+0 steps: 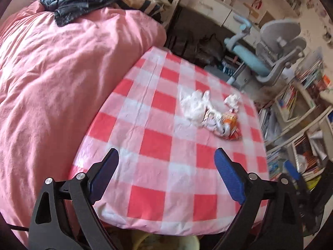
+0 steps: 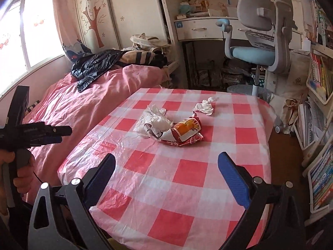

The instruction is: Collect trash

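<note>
Trash lies on a table with a red-and-white checked cloth (image 2: 187,179): a crumpled red and orange snack bag (image 2: 184,132), a crumpled white plastic bag (image 2: 155,119) touching it, and crumpled white tissues (image 2: 205,106) just beyond. The same pile shows in the left wrist view: snack bag (image 1: 228,126), white bag (image 1: 194,104), tissue (image 1: 232,101). My left gripper (image 1: 166,156) is open and empty above the near half of the table. My right gripper (image 2: 166,160) is open and empty, short of the snack bag. The left gripper also shows from the side in the right wrist view (image 2: 62,134).
A bed with a pink duvet (image 2: 87,104) and a black jacket (image 2: 93,65) adjoins the table's left side. A grey and blue desk chair (image 2: 260,41) and a desk (image 2: 199,29) stand beyond the table. Bookshelves (image 2: 320,83) line the right wall.
</note>
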Demonstrator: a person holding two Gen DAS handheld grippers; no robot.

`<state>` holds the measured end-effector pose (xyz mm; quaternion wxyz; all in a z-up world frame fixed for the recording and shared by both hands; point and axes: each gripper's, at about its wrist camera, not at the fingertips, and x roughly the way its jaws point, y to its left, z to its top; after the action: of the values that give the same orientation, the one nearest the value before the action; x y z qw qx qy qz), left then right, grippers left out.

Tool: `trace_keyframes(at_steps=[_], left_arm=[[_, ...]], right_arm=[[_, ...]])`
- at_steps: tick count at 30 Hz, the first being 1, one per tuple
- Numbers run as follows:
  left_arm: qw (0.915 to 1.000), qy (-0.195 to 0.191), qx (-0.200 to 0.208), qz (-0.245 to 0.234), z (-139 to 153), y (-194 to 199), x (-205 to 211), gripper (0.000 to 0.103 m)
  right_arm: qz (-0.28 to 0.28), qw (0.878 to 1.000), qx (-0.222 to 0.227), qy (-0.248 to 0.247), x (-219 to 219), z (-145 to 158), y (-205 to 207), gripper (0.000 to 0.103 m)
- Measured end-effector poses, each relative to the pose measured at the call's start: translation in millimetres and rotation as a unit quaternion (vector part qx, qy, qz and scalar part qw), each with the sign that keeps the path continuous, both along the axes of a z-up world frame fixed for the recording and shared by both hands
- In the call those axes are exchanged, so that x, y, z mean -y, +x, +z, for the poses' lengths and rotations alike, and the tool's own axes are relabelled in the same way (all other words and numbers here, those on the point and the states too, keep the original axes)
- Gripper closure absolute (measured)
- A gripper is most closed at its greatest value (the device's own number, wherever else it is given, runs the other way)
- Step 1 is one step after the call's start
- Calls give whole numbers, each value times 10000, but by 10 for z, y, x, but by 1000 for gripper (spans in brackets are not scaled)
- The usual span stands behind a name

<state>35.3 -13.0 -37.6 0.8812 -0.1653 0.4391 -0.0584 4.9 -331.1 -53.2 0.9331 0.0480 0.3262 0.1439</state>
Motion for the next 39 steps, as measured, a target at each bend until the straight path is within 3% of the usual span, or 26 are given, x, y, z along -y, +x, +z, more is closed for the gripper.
trace_keyframes(at_steps=[4, 39], left_arm=[[9990, 284, 278, -195, 101, -63, 103, 12], [9980, 483, 32, -395, 27, -19, 225, 12]], right_arm=[[-42, 9999, -120, -36, 19, -32, 10, 8], [50, 9983, -239, -522, -96, -100, -1, 8]])
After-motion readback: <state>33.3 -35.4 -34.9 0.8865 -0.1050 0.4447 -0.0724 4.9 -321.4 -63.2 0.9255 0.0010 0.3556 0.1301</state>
